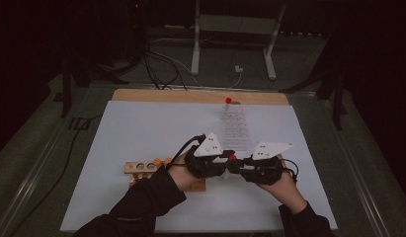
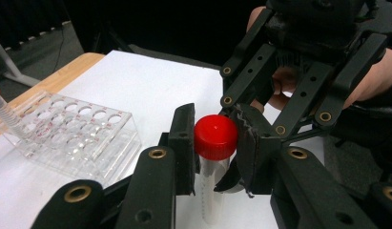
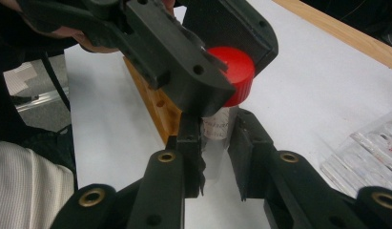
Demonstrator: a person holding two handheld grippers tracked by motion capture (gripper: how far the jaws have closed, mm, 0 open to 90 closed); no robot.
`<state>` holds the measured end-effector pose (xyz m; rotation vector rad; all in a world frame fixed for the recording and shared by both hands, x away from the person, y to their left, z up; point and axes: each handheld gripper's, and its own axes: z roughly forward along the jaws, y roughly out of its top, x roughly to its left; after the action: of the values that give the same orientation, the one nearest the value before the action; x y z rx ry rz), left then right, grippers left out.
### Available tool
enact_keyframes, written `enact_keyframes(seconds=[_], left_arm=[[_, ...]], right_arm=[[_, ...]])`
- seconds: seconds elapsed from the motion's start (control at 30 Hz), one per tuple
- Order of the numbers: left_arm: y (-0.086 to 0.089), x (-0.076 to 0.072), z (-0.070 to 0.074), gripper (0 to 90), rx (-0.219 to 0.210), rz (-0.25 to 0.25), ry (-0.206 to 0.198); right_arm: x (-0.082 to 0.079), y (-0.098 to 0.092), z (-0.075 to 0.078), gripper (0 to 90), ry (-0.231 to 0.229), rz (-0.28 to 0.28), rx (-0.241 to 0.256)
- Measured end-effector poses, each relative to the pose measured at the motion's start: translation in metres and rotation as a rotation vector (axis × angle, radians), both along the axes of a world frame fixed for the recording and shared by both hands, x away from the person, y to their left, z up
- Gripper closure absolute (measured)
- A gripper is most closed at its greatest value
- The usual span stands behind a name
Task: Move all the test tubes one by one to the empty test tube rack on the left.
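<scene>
A clear tube with a red cap is held between both grippers above the white mat, near the table's front middle. My left gripper is shut on the red cap, with one jaw on each side of it. My right gripper is shut on the clear body of the tube just below the cap. In the high view the left gripper and the right gripper meet tip to tip.
A clear plastic rack lies beyond the grippers, with one red-capped tube at its far end. A wooden rack with orange-capped tubes stands left of the left hand. The white mat covers the table.
</scene>
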<state>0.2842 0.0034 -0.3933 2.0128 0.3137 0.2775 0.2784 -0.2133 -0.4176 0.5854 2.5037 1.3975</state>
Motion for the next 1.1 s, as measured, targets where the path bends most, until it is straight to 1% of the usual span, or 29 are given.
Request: enact_keyframes(seconds=[0.13,0.3,0.4,0.47,0.57,0.6,0.67,0.83,0.87,0.9,0.93,1.0,1.03,1.1], left_arm=[[0.0,-0.001,0.002,71.8,-0.007,-0.003,-0.016],[0.001,-0.002,0.007,71.8,-0.011,-0.01,-0.027],[0.001,-0.004,0.01,71.8,-0.019,-0.01,-0.036],[0.002,-0.004,0.013,71.8,-0.024,-0.012,-0.039],[0.002,-0.006,0.015,71.8,-0.03,-0.015,-0.047],[0.002,-0.006,0.016,71.8,-0.034,-0.014,-0.044],[0.002,-0.006,0.017,71.8,-0.033,-0.014,-0.048],[0.002,-0.007,0.017,71.9,-0.031,-0.016,-0.055],[0.003,-0.008,0.018,72.1,-0.039,-0.012,-0.064],[0.004,-0.007,0.02,72.1,-0.046,-0.009,-0.066],[0.006,-0.007,0.022,72.1,-0.052,-0.005,-0.069],[0.01,-0.006,0.026,72.1,-0.061,0.005,-0.075],[0.013,-0.006,0.028,72.1,-0.063,0.008,-0.076],[0.018,-0.007,0.032,72.1,-0.067,0.017,-0.084]], right_arm=[[0.0,-0.001,0.001,74.8,0.005,-0.001,0.015],[-0.003,-0.003,0.005,74.7,-0.011,-0.008,0.027],[-0.005,-0.003,0.009,74.6,-0.023,-0.012,0.024],[-0.007,-0.005,0.011,74.6,-0.025,-0.013,0.037],[-0.009,-0.006,0.014,74.6,-0.035,-0.013,0.038],[-0.01,-0.006,0.015,74.5,-0.043,-0.017,0.036],[-0.01,-0.007,0.016,74.4,-0.045,-0.015,0.042],[-0.011,-0.006,0.016,73.5,-0.05,-0.017,0.037],[-0.011,-0.006,0.016,67.8,-0.045,-0.018,0.044],[-0.01,-0.006,0.015,55.9,-0.025,-0.013,0.04],[-0.011,-0.004,0.013,50.5,-0.029,-0.03,0.032],[-0.011,-0.003,0.011,44.4,-0.029,-0.04,0.036],[-0.01,-0.003,0.011,40.3,-0.036,-0.054,0.036],[-0.008,-0.003,0.011,31.4,-0.019,-0.061,0.051]])
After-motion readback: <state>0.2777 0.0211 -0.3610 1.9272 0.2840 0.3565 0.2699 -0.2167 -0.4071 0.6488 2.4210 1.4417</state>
